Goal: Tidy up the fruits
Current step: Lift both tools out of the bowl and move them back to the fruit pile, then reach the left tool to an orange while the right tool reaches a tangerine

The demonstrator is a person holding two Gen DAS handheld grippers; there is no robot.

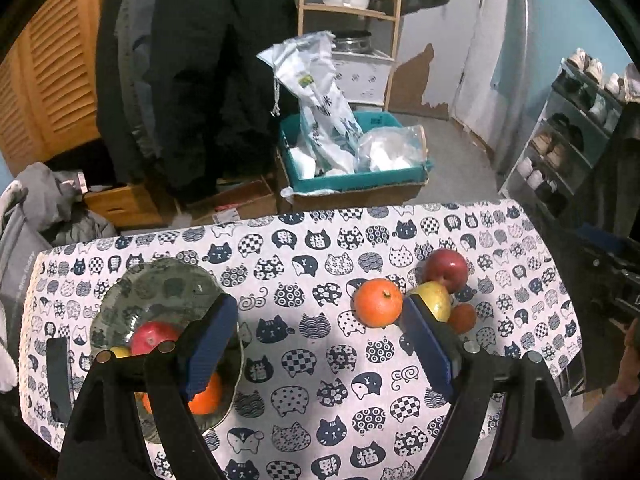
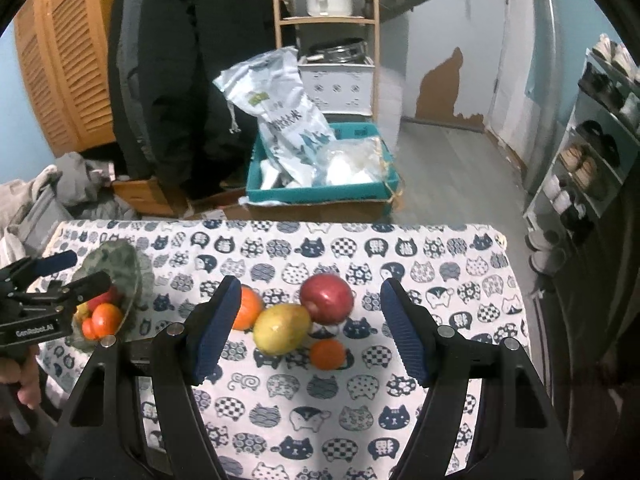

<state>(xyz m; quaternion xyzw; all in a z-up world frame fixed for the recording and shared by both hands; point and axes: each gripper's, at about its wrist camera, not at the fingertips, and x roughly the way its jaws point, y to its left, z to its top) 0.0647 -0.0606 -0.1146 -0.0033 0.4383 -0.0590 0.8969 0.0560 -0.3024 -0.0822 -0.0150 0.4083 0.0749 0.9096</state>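
On the cat-print tablecloth [image 2: 320, 412] lie a large orange [image 2: 248, 308], a yellow-green fruit [image 2: 282, 328], a red apple [image 2: 326, 298] and a small orange [image 2: 328, 354], clustered together. My right gripper [image 2: 310, 284] hovers over them, open, touching none. At the left stands a mottled green bowl [image 1: 160, 292] holding a red apple [image 1: 152, 336], an orange [image 1: 206, 396] and a yellow piece [image 1: 120, 352]. My left gripper [image 1: 320, 344] is open and holds nothing, its left finger over the bowl; it also shows in the right wrist view, left gripper [image 2: 84, 270]. The loose fruit cluster [image 1: 434, 300] sits by its right finger.
A dark flat object [image 1: 58, 376] lies at the table's left edge. Beyond the far edge a teal box [image 1: 352, 176] with plastic bags stands on the floor. A shoe rack [image 1: 560, 152] is at the right, a black coat [image 1: 200, 80] and a wooden shelf [image 1: 348, 12] behind.
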